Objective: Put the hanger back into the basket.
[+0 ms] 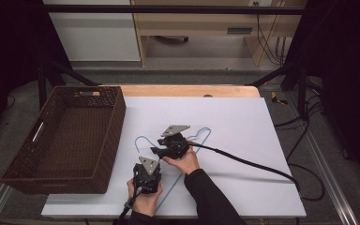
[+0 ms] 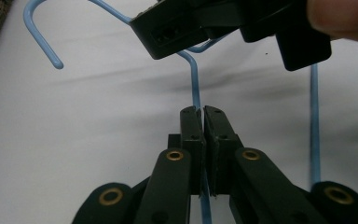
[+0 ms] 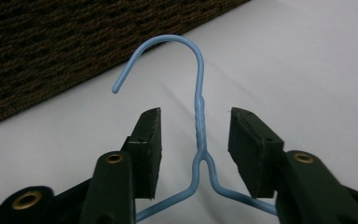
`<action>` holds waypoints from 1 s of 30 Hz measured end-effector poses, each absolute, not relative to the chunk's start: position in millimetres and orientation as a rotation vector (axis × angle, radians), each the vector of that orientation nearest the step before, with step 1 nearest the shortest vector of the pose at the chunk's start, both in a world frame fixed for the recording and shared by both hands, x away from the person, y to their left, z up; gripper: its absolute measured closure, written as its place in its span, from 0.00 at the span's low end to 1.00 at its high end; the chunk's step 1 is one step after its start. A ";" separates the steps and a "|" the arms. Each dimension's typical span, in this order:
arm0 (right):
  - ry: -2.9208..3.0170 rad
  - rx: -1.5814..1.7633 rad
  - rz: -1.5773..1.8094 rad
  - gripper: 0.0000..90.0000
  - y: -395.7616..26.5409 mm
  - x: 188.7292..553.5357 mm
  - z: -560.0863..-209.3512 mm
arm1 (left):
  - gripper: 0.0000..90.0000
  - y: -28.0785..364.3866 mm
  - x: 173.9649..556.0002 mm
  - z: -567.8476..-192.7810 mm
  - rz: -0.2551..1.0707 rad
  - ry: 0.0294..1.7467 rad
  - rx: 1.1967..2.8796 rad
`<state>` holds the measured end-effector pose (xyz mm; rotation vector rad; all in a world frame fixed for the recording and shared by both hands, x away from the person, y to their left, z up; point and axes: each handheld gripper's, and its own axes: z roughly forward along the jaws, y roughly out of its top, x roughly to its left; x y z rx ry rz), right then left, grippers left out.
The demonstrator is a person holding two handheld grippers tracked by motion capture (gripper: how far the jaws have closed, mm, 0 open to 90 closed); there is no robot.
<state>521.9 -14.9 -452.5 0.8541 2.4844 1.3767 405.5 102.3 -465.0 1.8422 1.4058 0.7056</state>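
Black jaws of the left hand-held gripper (image 2: pixel 203 116) are pinching one wire arm of the blue hanger (image 1: pixel 201 136), which is lying flat on the white counter (image 1: pixel 243 122). Spread jaws of the right hand-held gripper (image 3: pixel 196 140) are straddling its twisted neck, not yet closing. Nothing is lying in the wicker basket (image 1: pixel 115 122) just beside, so lifting and placing, if intended, are looking undone.

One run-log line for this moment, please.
left gripper: shut on blue wire hanger | right gripper: open, jaws straddling twisted neck | brown woven basket: empty, left of hanger
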 end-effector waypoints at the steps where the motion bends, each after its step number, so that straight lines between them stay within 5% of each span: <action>1: 2.493 0.848 1.375 0.66 -14.9 522.4 -453.2 | 0.97 102.2 405.6 -465.0 0.706 1.404 1.843; 22: 2.501 0.855 1.297 0.94 -8.6 526.4 -456.4 | 0.97 101.2 404.8 -466.9 0.710 1.393 1.855; 28: 2.504 0.846 1.297 0.94 -9.0 526.9 -455.9 | 0.97 101.2 404.6 -467.1 0.716 1.393 1.851; 30: 2.497 0.849 1.317 0.85 -8.7 527.1 -456.3 | 0.97 100.8 404.7 -467.3 0.715 1.391 1.852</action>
